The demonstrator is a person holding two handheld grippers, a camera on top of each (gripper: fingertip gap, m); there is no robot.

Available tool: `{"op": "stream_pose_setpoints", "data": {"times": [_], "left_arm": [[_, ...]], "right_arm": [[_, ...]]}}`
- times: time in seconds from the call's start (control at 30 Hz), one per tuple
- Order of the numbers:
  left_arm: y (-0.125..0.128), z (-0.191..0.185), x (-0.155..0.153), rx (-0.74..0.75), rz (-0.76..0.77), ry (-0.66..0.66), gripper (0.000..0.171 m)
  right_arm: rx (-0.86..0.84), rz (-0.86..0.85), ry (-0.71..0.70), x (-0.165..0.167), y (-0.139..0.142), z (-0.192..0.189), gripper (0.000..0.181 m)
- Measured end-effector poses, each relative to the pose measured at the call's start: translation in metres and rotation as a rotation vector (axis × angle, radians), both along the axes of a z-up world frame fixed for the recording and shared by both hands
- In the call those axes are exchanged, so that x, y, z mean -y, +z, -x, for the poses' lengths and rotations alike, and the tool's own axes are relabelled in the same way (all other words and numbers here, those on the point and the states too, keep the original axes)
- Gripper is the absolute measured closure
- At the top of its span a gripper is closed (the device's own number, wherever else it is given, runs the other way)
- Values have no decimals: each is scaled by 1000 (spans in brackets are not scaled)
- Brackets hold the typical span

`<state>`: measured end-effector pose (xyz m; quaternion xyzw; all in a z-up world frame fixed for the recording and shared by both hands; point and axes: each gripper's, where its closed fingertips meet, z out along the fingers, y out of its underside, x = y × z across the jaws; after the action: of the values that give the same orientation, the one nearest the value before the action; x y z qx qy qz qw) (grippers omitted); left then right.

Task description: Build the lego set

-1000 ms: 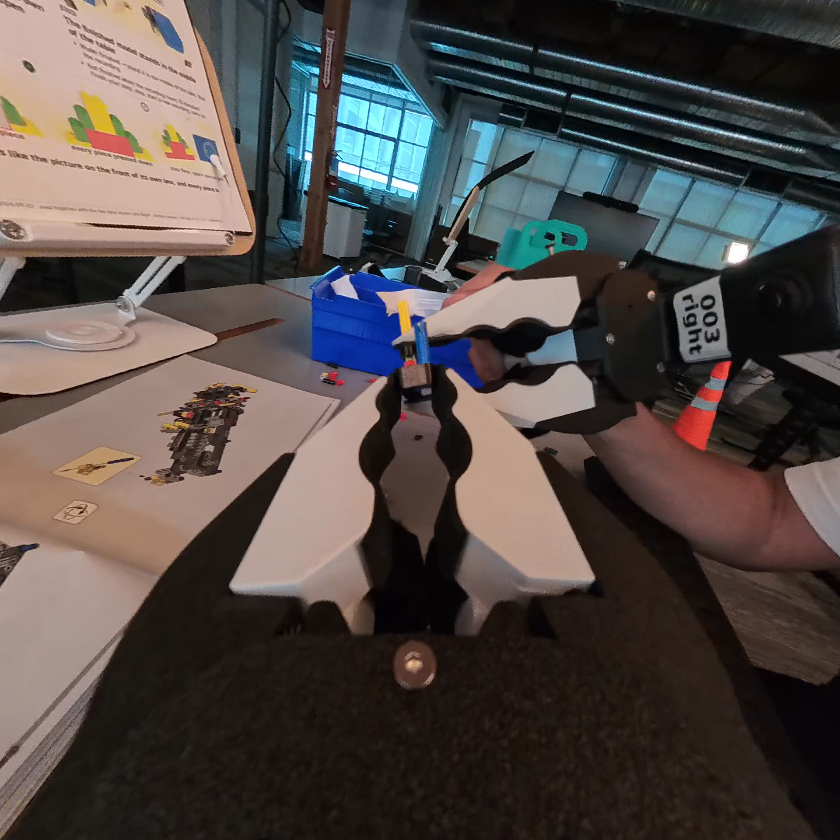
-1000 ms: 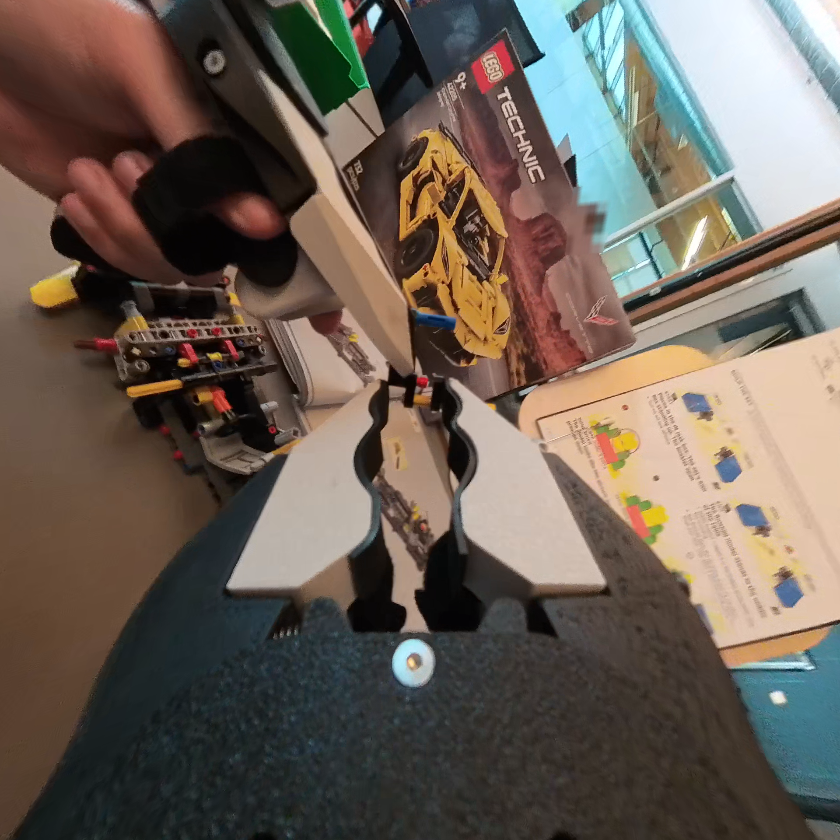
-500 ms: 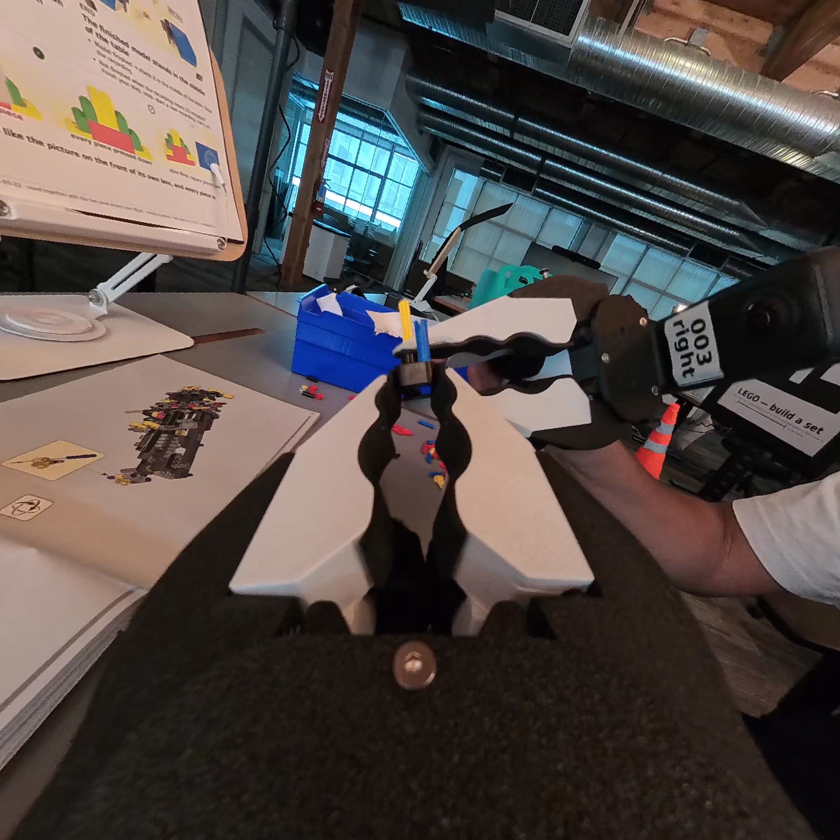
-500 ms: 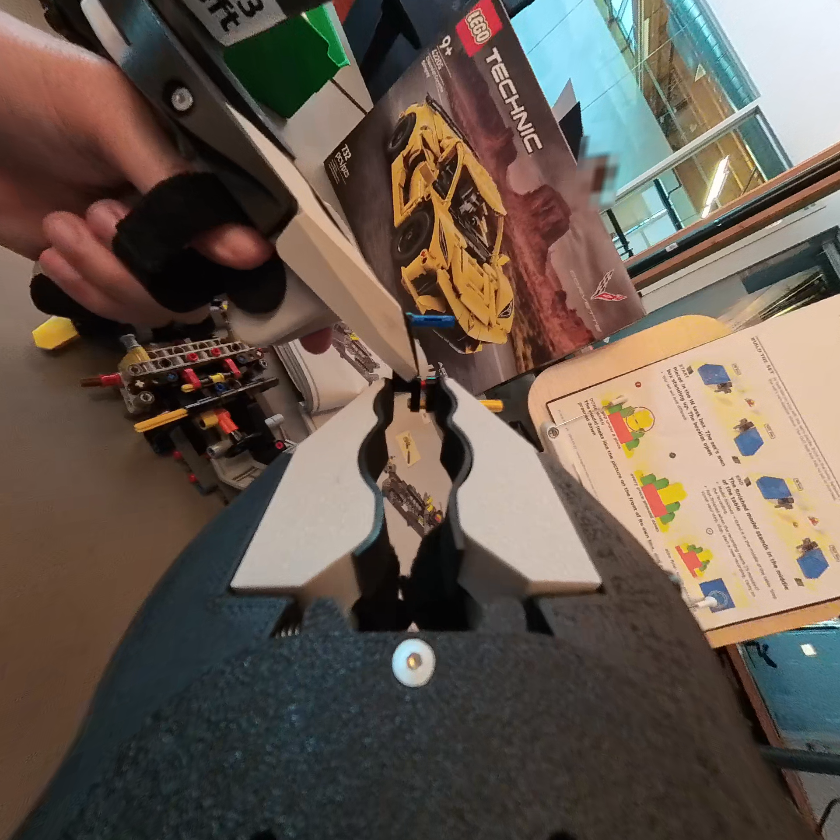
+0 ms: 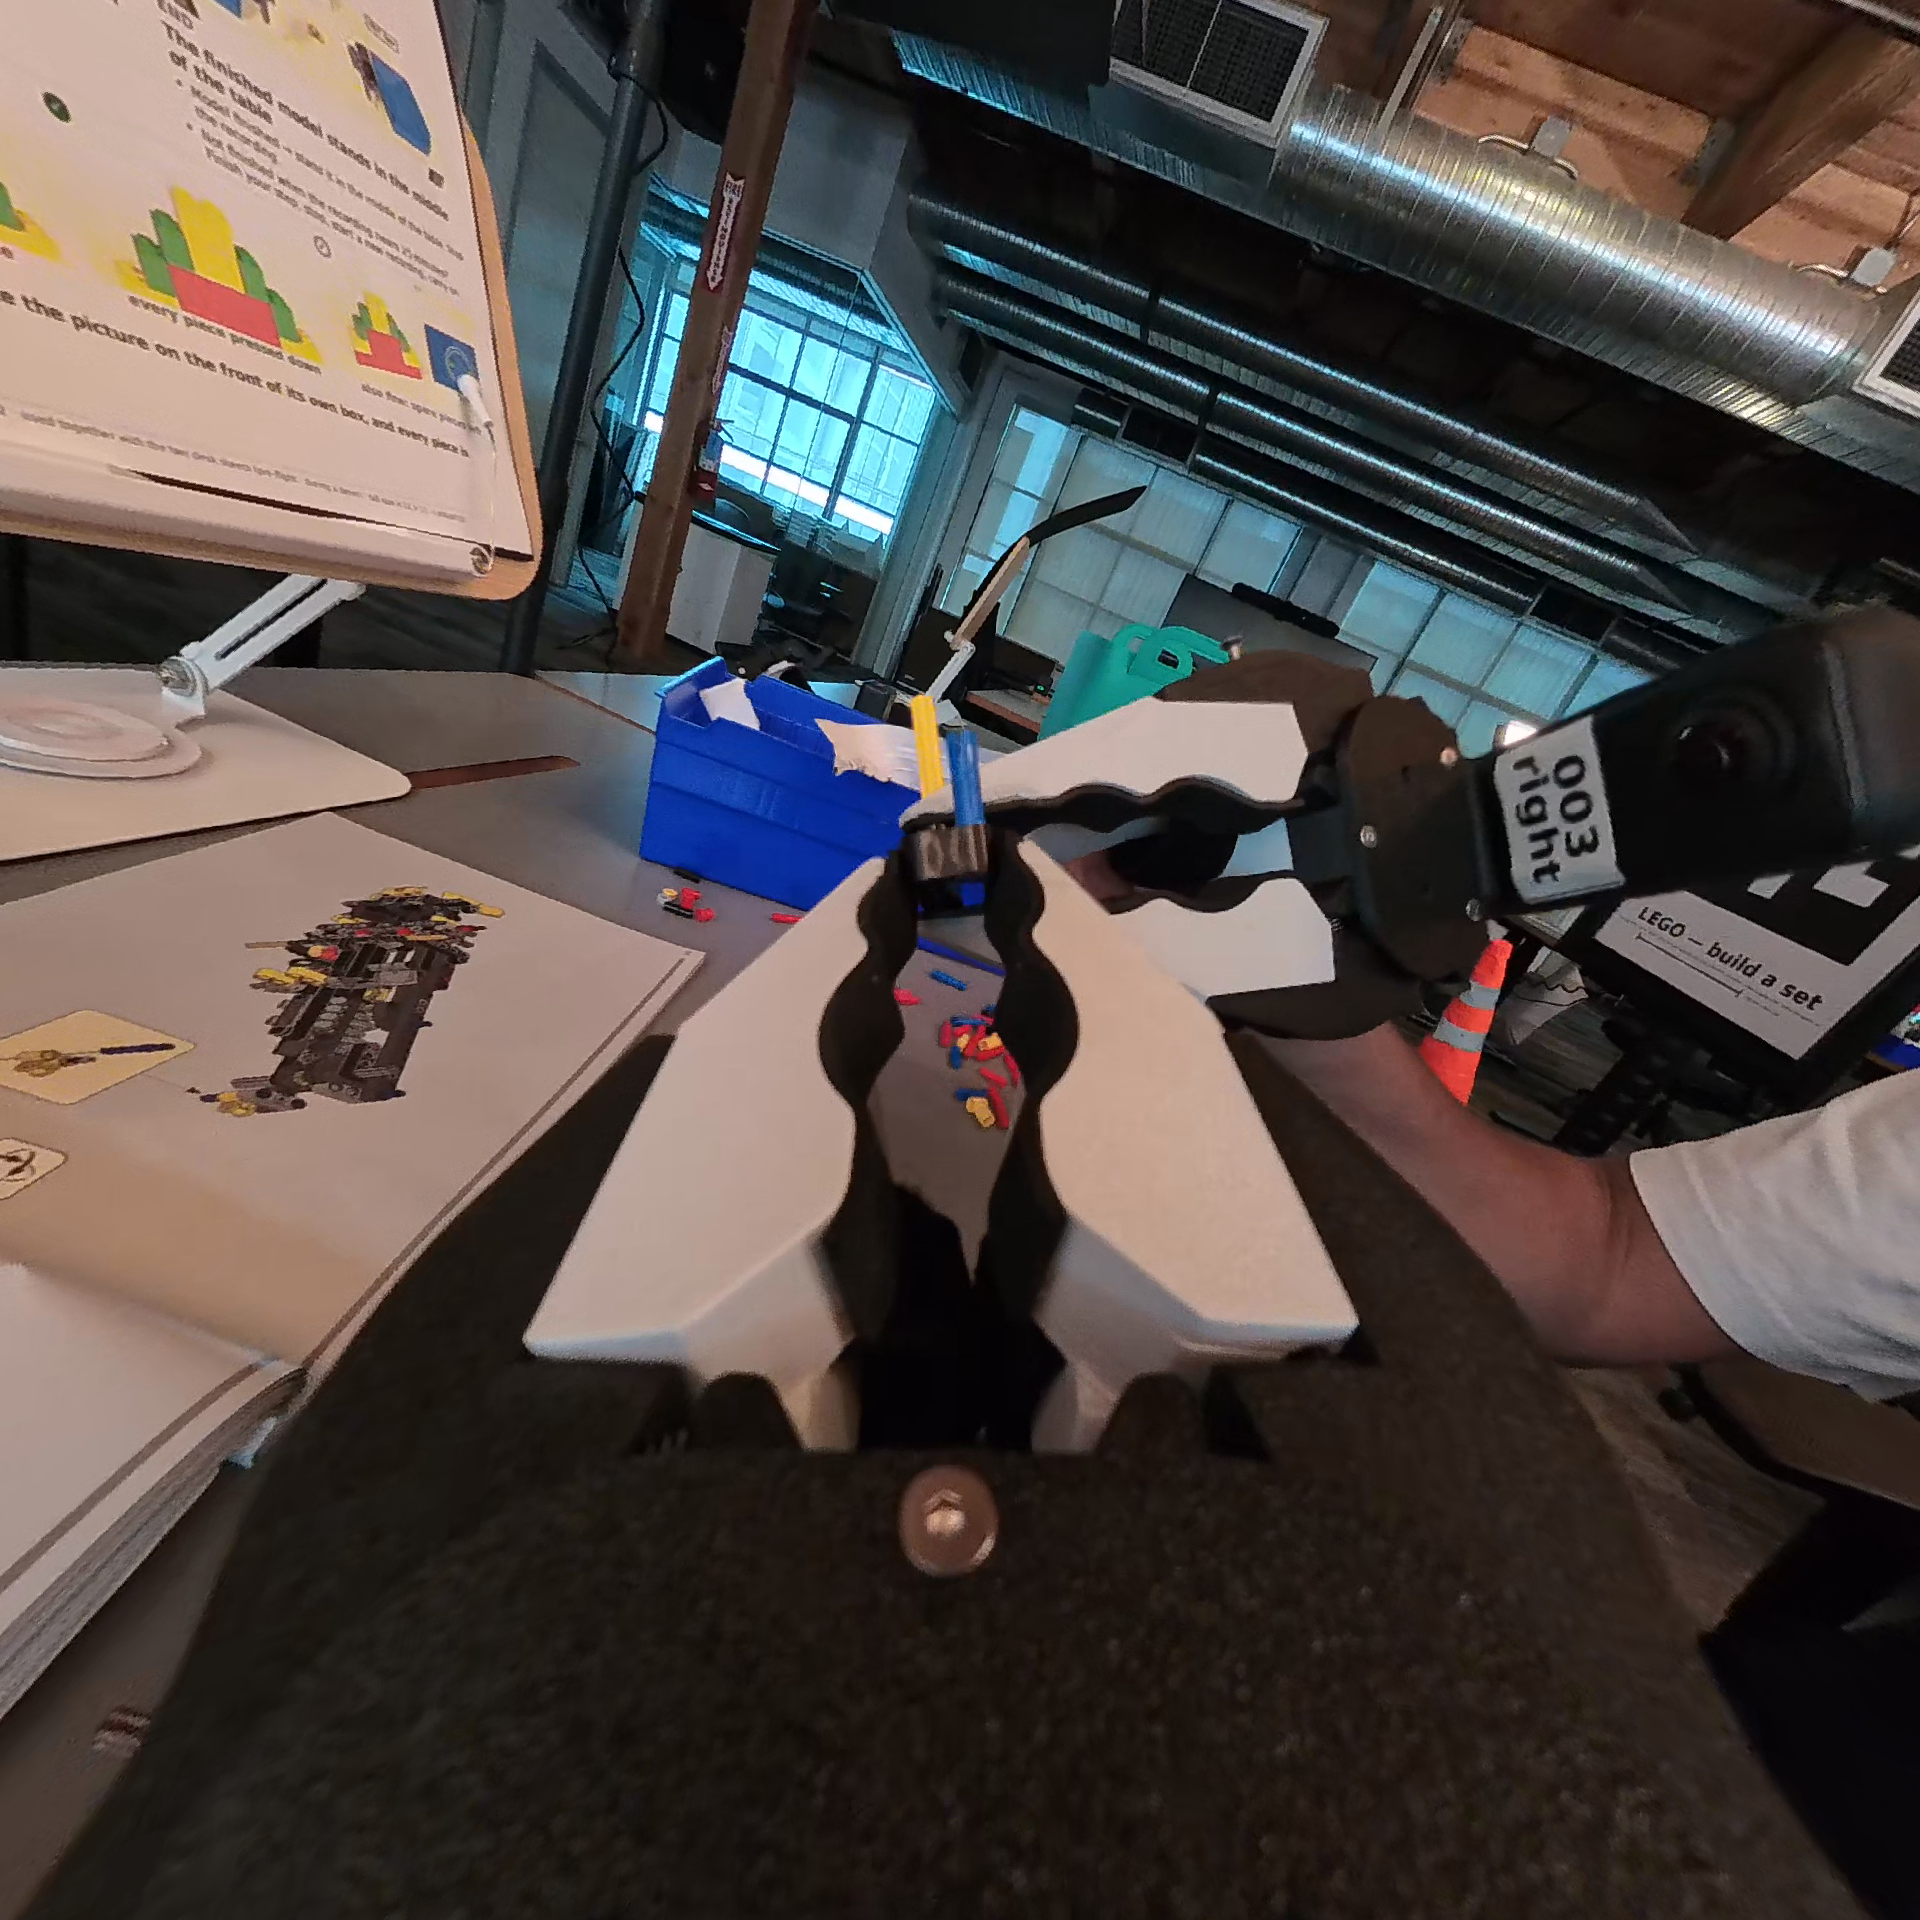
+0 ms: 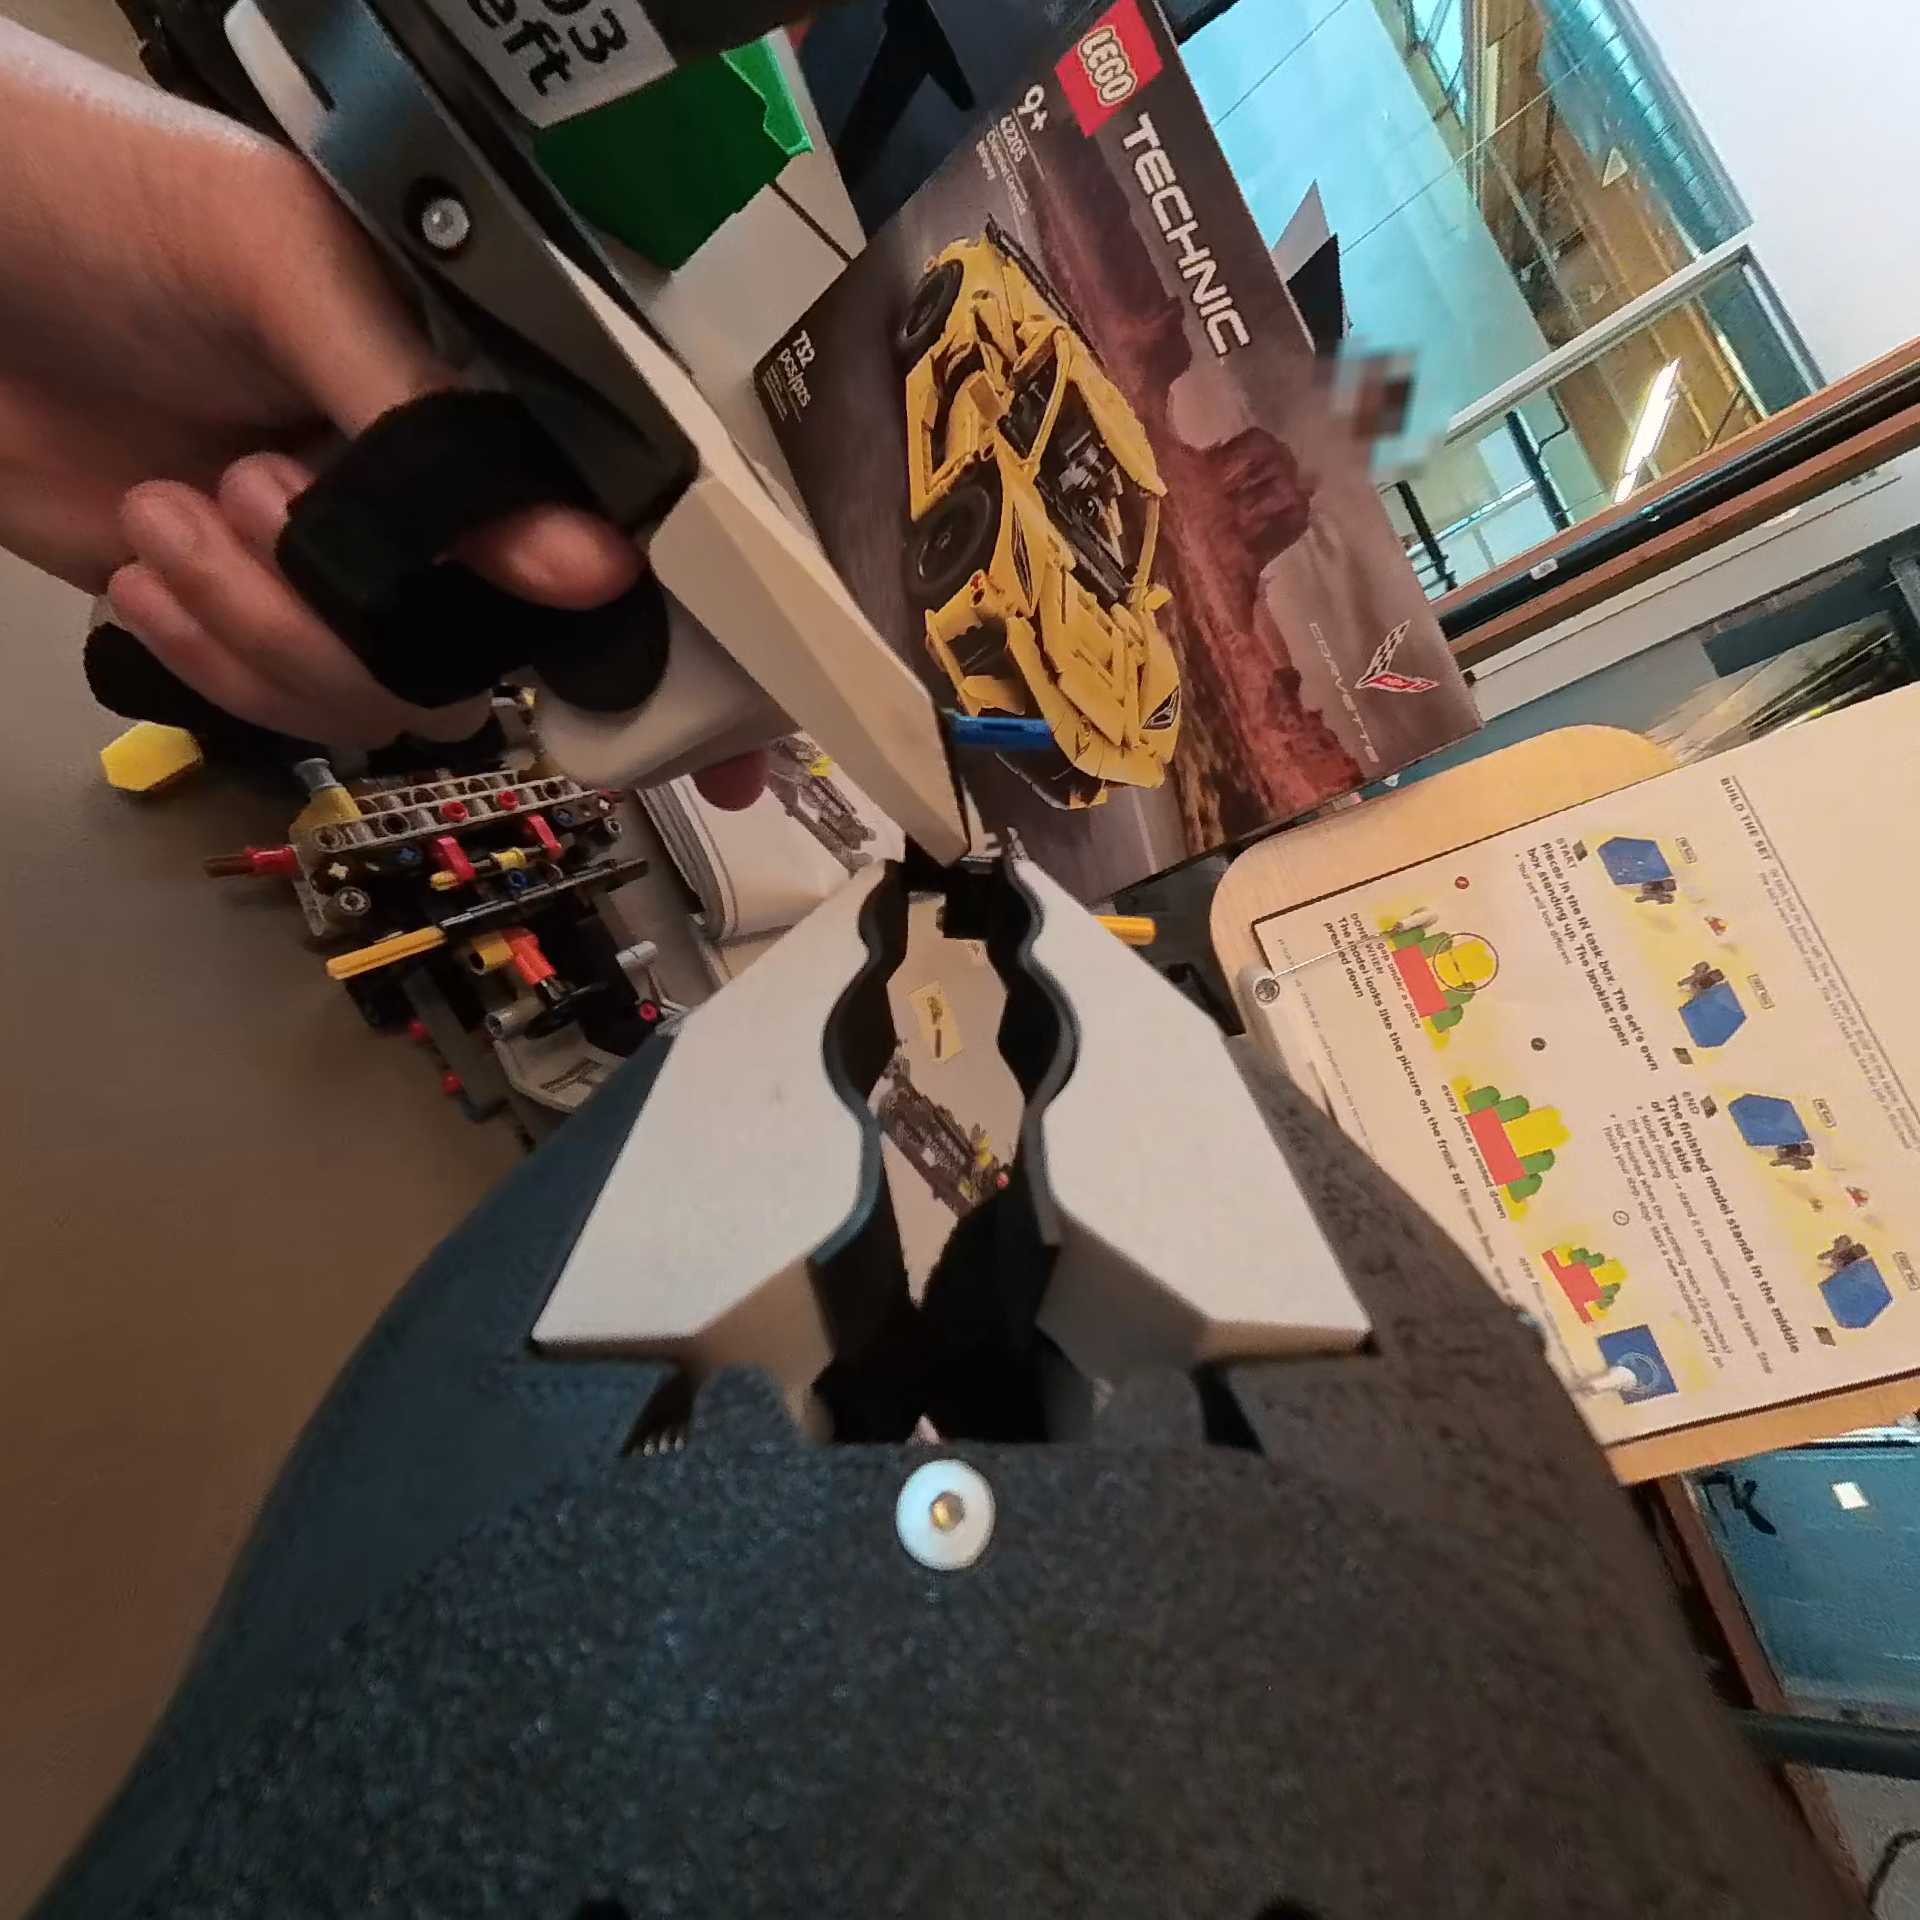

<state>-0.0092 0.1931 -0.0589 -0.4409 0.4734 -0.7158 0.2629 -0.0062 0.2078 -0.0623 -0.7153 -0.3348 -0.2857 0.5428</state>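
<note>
My left gripper [image 5: 948, 868] is shut on a small dark grey lego piece [image 5: 948, 854] with a blue axle [image 5: 966, 774] and a yellow axle [image 5: 924, 743] sticking up from it. My right gripper [image 5: 930, 823] comes in from the right and its tips close on the same piece. In the right wrist view my right gripper [image 6: 954, 881] pinches the small black piece [image 6: 966, 902], the left gripper's finger [image 6: 831, 665] meets it from the upper left, and the blue axle [image 6: 997, 732] points right. The partly built model [image 6: 468, 914] stands on the table behind.
An open instruction booklet [image 5: 312, 1018] lies at left, a blue bin [image 5: 769, 800] behind and loose small pieces [image 5: 977, 1049] under the grippers. The set's box [image 6: 1122, 499] stands upright beside a sheet on a wooden board [image 6: 1621, 1091]. An orange cone [image 5: 1465, 1018] stands on the floor. My left and right fingertips are right by each other.
Both grippers stay closed on the small piece and have lifted and tilted together. The loose pieces on the table have come into the left wrist view.
</note>
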Motion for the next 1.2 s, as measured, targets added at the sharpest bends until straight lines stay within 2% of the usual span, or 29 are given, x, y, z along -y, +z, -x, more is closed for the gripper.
{"op": "stream_pose_setpoints", "data": {"times": [0.1, 0.23, 0.3, 0.33, 0.43, 0.5, 0.53, 0.6, 0.67, 0.83, 0.97, 1.07, 1.2], "left_arm": [[3, 1, 0, 11, 6, -4, 161], [2, -2, -7, 8, -64, 56, 161], [2, -3, -8, 24, -159, 101, 161], [2, -3, -13, 41, -244, 173, 161], [16, 3, -29, 167, -621, 436, 161], [19, 5, -33, 240, -1017, 654, 160], [18, 6, -29, 290, -1218, 733, 161], [15, 6, -14, 387, -1537, 832, 161], [15, 7, -6, 454, -1712, 906, 160], [20, 10, -4, 529, -1843, 961, 160], [22, 12, 2, 595, -1937, 996, 161], [24, 13, 3, 620, -2001, 1029, 160], [23, 14, 5, 641, -2029, 1037, 161]], "right_arm": [[15, -25, 7, 0, 3, 0, 166], [-7, -71, 17, -7, 3, -1, 165], [-15, -105, 27, -7, 4, -1, 165], [-45, -121, 31, -6, 6, -1, 164], [-286, -154, 130, 5, 23, 0, 155], [-548, -149, 168, 10, 35, -13, 160], [-699, -77, 227, 11, 32, -12, 162], [-963, 64, 336, 13, 24, -6, 155], [-1094, 128, 454, 18, 23, 3, 155], [-1151, 120, 525, 22, 30, 10, 161], [-1146, 82, 493, 17, 32, 9, 168], [-1202, 81, 508, 16, 34, 8, 176], [-1290, 113, 523, 14, 33, 8, 172]]}}
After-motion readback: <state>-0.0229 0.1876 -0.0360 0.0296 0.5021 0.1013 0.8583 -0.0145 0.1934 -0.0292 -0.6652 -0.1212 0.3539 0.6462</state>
